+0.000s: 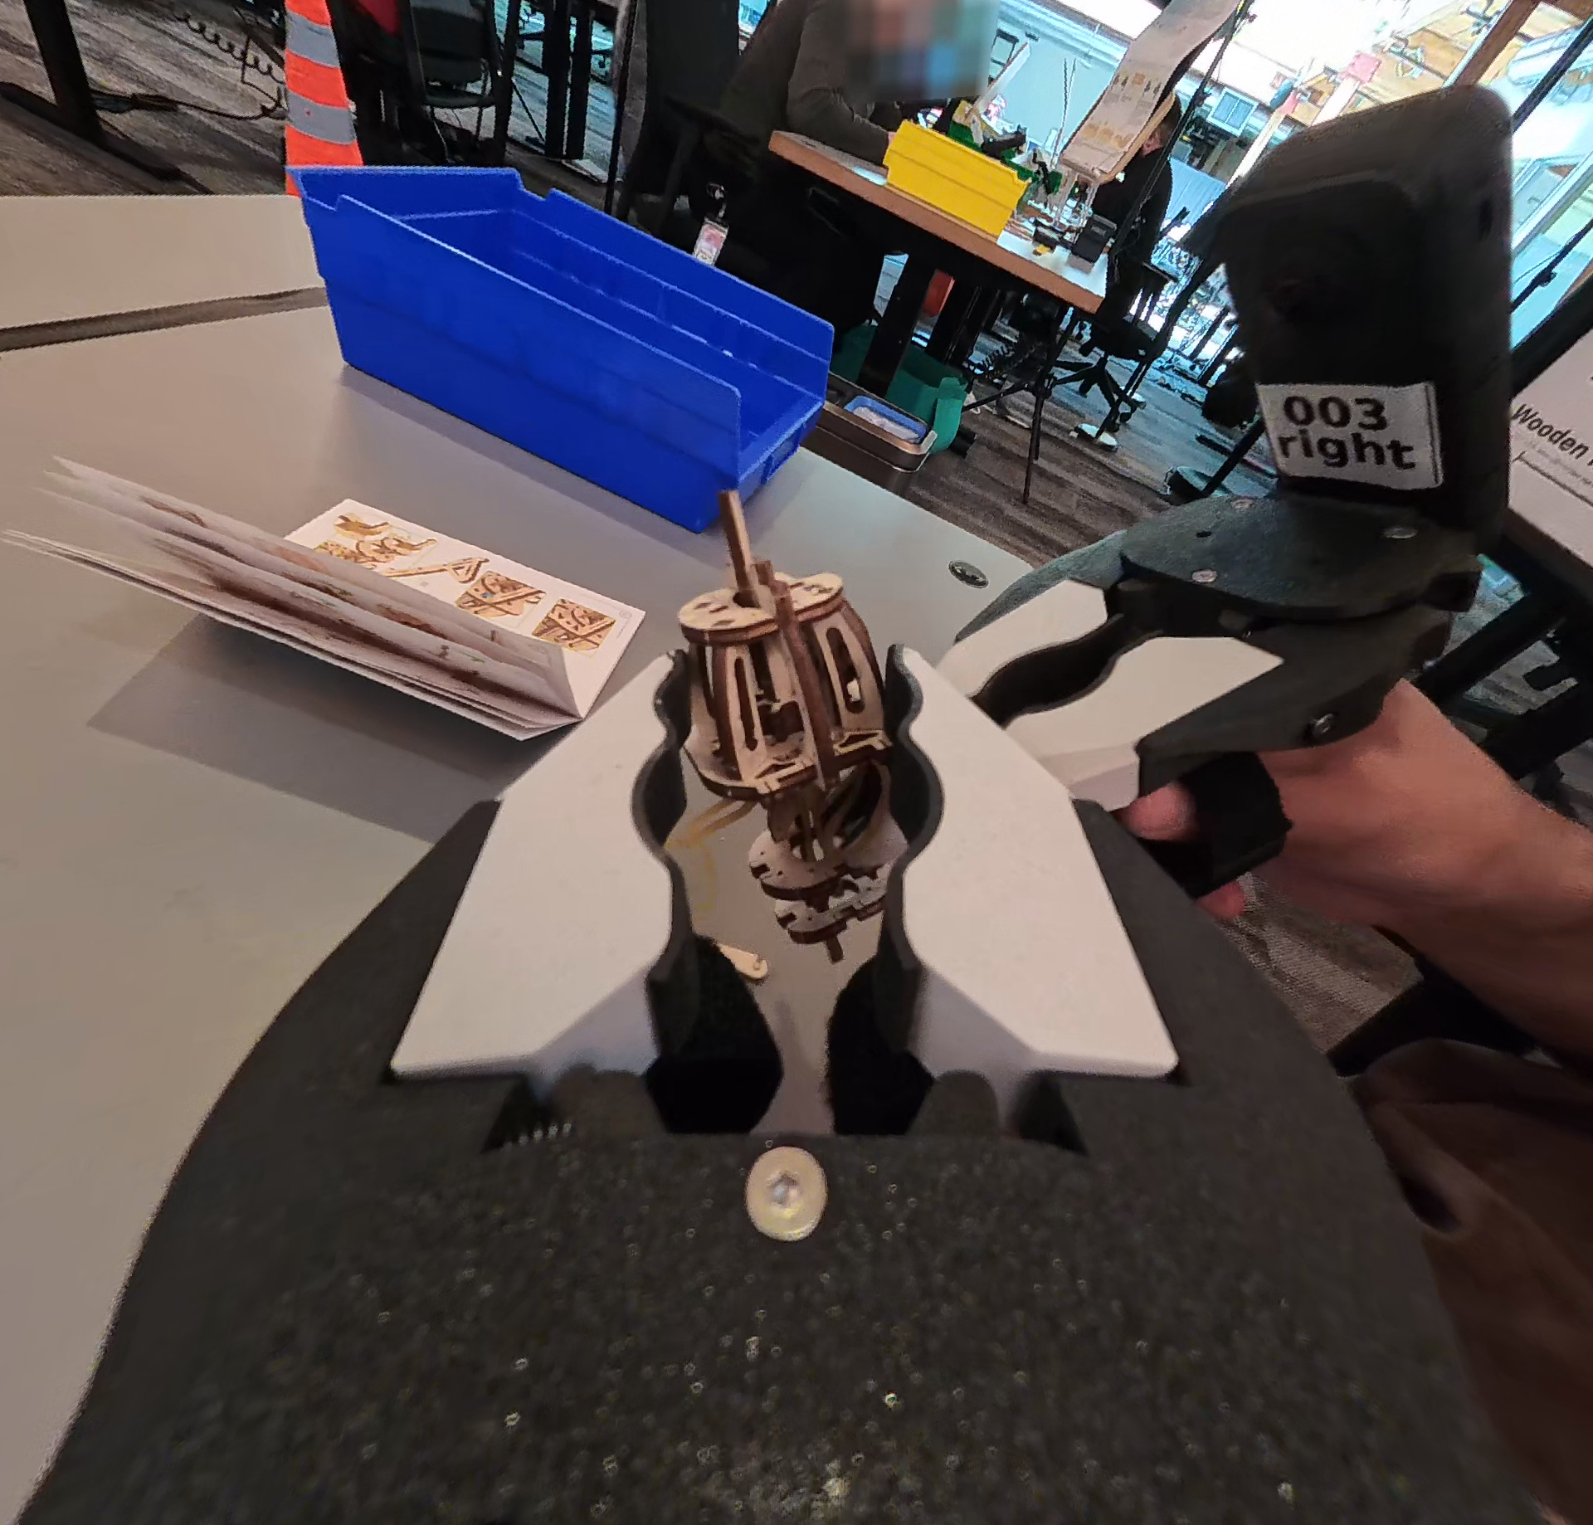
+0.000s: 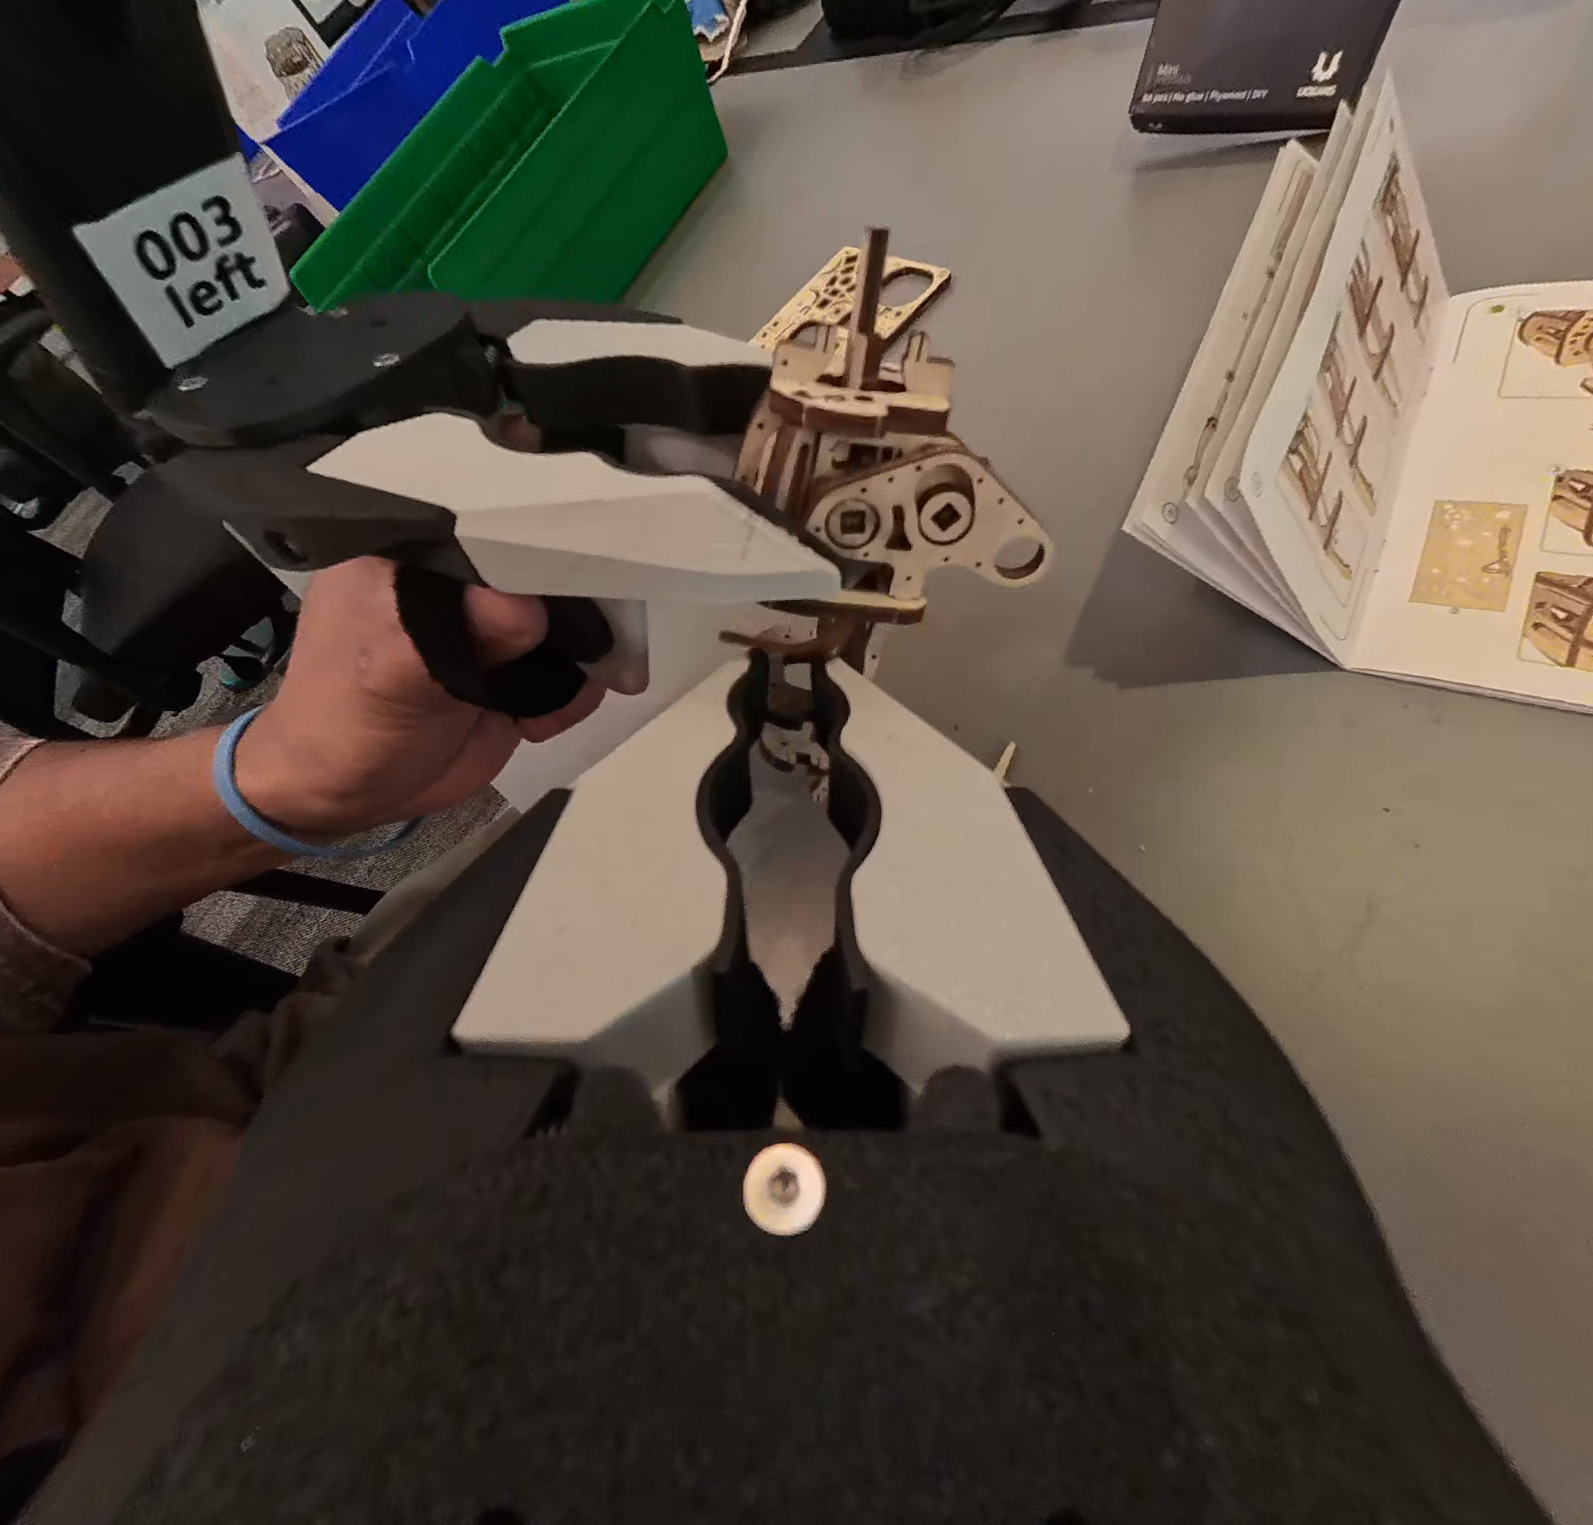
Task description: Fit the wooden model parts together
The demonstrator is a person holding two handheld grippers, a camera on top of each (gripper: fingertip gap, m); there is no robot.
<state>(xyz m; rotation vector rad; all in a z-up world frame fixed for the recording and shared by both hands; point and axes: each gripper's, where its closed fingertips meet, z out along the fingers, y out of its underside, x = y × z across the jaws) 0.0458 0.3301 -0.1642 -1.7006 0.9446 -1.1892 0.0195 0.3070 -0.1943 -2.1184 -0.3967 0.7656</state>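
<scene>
The wooden model (image 1: 776, 690), a small laser-cut drum with a thin post sticking up, is held above the grey table (image 1: 215, 794). My left gripper (image 1: 789, 673) is shut on its upper body, one finger on each side. In the right wrist view the model (image 2: 896, 501) shows a flat side plate with round holes, and the left gripper (image 2: 802, 484) clamps it from the left. My right gripper (image 2: 789, 673) is closed on the model's lower stem from below. In the left wrist view the right gripper (image 1: 974, 673) comes in from the right, its tips hidden behind my left finger.
A blue bin (image 1: 560, 346) stands behind the model and an open instruction booklet (image 1: 345, 596) lies to its left. The right wrist view shows a green bin (image 2: 534, 165), a cut-out wooden sheet (image 2: 871, 285), the booklet (image 2: 1379, 449) and a black box (image 2: 1276, 18). A loose wooden piece (image 1: 746, 962) lies below. About 4 cm separates my left fingertips from my right. The loose wooden piece (image 1: 746, 962) lies around 12 cm away from my right fingertips.
</scene>
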